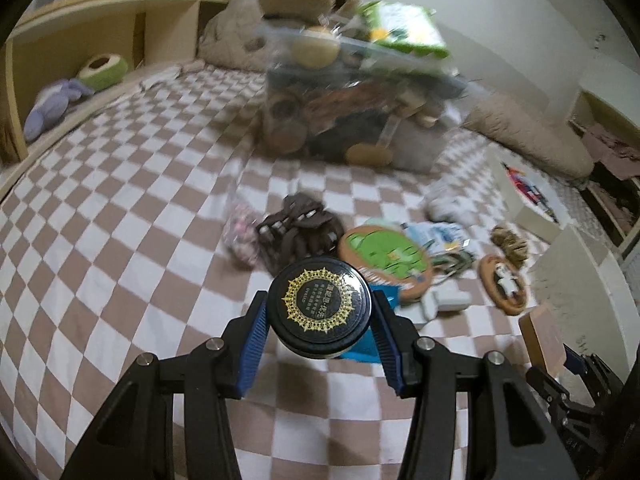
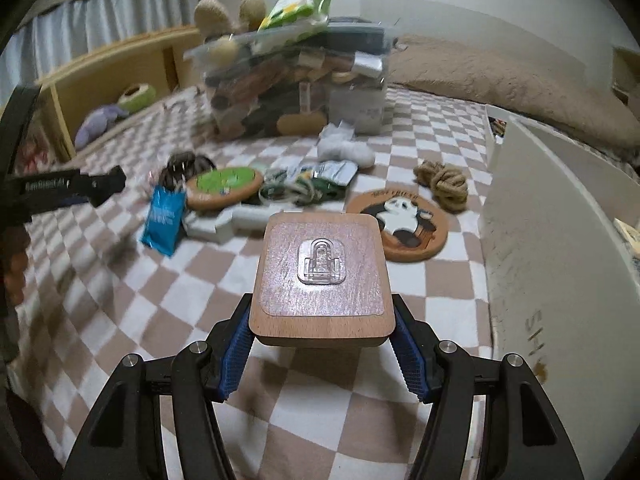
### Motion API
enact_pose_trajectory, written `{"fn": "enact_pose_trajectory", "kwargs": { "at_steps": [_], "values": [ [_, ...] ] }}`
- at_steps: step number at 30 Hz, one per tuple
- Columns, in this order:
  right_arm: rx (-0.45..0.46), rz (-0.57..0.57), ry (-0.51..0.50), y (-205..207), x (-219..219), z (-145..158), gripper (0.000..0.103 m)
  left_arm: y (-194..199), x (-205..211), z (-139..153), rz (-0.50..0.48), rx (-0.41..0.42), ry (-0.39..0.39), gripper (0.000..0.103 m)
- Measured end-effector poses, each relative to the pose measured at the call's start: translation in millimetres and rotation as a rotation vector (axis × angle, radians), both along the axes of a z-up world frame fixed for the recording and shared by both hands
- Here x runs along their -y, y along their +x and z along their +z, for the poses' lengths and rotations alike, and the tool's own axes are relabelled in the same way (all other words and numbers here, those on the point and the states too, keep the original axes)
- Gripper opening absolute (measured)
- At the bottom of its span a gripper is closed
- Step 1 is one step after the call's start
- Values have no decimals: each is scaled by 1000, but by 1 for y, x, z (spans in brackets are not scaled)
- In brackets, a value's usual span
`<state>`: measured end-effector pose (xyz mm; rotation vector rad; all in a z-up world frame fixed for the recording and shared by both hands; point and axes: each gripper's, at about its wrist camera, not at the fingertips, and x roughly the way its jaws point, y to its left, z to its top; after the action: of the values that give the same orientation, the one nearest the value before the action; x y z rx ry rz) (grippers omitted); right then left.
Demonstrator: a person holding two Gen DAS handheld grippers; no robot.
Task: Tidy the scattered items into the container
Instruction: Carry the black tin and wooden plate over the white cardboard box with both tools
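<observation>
Checked brown-and-white bedspread point(image 2: 132, 320) everywhere, and at the far end of the bed sits the big clear plastic storage box point(image 2: 296, 88), already heaped past its rim, a green-and-white packet point(image 2: 298, 10) riding on top. That's the container, and both hands are mid-carry towards it. Between box and hands the leftovers lie scattered: a round wooden panda coaster point(image 2: 400, 224), a round green-faced coaster point(image 2: 224, 186), a blue foil sachet point(image 2: 164, 220), a knot of tan rope point(image 2: 442, 182).

Right tongs point(image 2: 322, 354) are clamped narrow on a square rounded-corner wooden block with a clear stick-on hook point(image 2: 322, 276). It's held flat, clear of the bedspread, hook side up, its near edge pinched between the blue pads and the rest jutting forward towards the box. Near enough square, so no real long axis.

Left tongs point(image 1: 320, 344) are closed snug on a small round black tin with a gold sunburst lid point(image 1: 319, 306), gripped across its sides, lid tilted up at the camera, also off the bed. Round, so no long axis either.

My read: transport step, both loads secured. Next comes a lift over that piled rim, then finding a pocket where neither piece slides off, which looks tricky with the box this full
</observation>
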<state>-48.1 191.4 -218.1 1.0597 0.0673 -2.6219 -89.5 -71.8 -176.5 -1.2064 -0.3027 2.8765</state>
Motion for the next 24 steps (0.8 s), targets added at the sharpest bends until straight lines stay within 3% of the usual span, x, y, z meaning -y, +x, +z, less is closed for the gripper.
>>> {"fn": "enact_pose_trajectory", "kwargs": {
  "at_steps": [24],
  "values": [
    [-170,-27,-184,31,-35,97,65,37,-21,69,-61,-227,-7,50]
  ]
}}
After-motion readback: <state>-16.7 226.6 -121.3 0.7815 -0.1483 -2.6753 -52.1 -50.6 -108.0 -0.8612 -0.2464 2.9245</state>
